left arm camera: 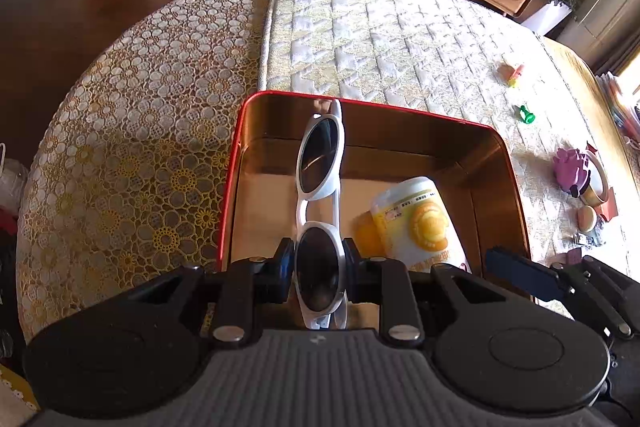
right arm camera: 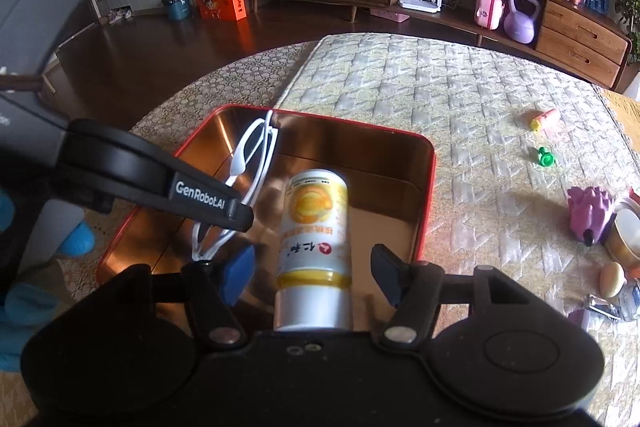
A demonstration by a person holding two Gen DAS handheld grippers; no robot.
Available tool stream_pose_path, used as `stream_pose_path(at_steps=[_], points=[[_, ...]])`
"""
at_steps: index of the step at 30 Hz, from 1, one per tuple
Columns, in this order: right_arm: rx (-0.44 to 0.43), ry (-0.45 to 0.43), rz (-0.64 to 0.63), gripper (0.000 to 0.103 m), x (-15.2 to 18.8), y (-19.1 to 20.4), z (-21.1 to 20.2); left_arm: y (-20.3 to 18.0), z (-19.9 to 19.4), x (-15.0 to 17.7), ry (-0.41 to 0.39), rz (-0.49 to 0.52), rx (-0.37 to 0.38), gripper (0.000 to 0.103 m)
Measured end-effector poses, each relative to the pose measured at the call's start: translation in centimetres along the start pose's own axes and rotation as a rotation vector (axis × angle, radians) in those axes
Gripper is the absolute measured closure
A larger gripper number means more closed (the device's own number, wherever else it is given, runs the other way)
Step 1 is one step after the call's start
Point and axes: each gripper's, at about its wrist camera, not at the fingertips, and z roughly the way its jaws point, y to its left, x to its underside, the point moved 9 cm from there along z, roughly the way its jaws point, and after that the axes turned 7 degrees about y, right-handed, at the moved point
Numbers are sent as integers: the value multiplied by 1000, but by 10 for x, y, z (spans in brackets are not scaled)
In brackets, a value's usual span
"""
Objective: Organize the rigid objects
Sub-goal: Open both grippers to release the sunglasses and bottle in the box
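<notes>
Sunglasses: a white-framed pair [left arm camera: 320,211] hangs over the red tin [left arm camera: 516,187], one lens pinched between the pads of the left gripper [left arm camera: 318,267], the other lens reaching toward the tin's far wall.
Bottle: a white and yellow bottle [right arm camera: 314,239] lies on the tin's floor, cap end toward the near wall, between the fingers of the right gripper [right arm camera: 312,277].
Right gripper: fingers spread, pads clear of the bottle on both sides.
Left gripper: tilted steeply down over the tin's near left part; seen from the right wrist, its black arm crosses in front of the sunglasses.
Hand: blue-gloved fingers [right arm camera: 76,239] show at the left edge.
Around: the tin sits on a quilted cloth [left arm camera: 400,39]; a green toy [right arm camera: 546,157], a pink and yellow one [right arm camera: 544,119] and a purple toy [right arm camera: 590,213] lie well apart to the right.
</notes>
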Motion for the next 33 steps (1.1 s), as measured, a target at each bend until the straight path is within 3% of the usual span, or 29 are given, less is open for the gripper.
stream_pose_path(at_steps=[15,27,30,31,32,33], points=[[-64,-63,46,19,15,1,-43,-5,4,1,21,11,-75,78],[-68,-158,123,13,26,-26,-93,-15,-20,18,-43,2,-55,76],[-44,-185,132,12,34,-39,-105,-25,-32,25,-84,35,-58,70],[-34,-191,140,12,37,-44,-109,-30,-37,27,-98,47,-50,63],[-30,-200,148,11,40,-49,-113,-34,-41,30,-113,57,-44,48],[-27,-207,157,11,42,-53,-117,-39,-46,32,-130,65,-44,41]])
